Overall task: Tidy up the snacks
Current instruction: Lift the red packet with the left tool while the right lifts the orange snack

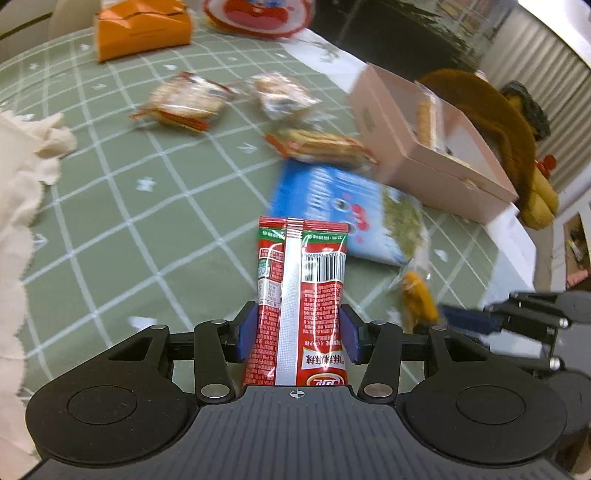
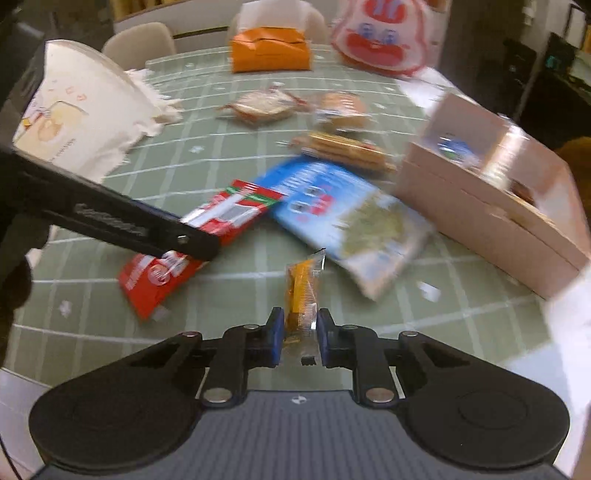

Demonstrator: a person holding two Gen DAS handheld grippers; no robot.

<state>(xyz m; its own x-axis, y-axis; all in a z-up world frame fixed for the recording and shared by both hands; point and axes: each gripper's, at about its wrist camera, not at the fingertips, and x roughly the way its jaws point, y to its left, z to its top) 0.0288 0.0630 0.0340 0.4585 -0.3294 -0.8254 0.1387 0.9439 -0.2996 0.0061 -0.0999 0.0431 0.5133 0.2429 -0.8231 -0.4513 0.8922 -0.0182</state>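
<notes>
My left gripper (image 1: 297,332) is shut on a red snack packet (image 1: 303,266) that stands up between its blue pads, barcode side facing the camera. The right wrist view shows the same packet (image 2: 229,214) held above the green checked tablecloth (image 2: 221,295). My right gripper (image 2: 300,332) is shut on a small orange snack in clear wrap (image 2: 303,288), lifted off the cloth. An open pink box (image 2: 498,206) with snacks inside sits to the right. A blue snack bag (image 2: 343,210) lies in front of it.
Three biscuit packs (image 1: 181,103) (image 1: 284,94) (image 1: 321,146) lie mid-table. An orange bag (image 1: 140,29) and a red-and-white bag (image 1: 258,14) stand at the far edge. A cream cloth bag (image 2: 81,107) is on the left, and a brown plush toy (image 1: 495,122) lies behind the box.
</notes>
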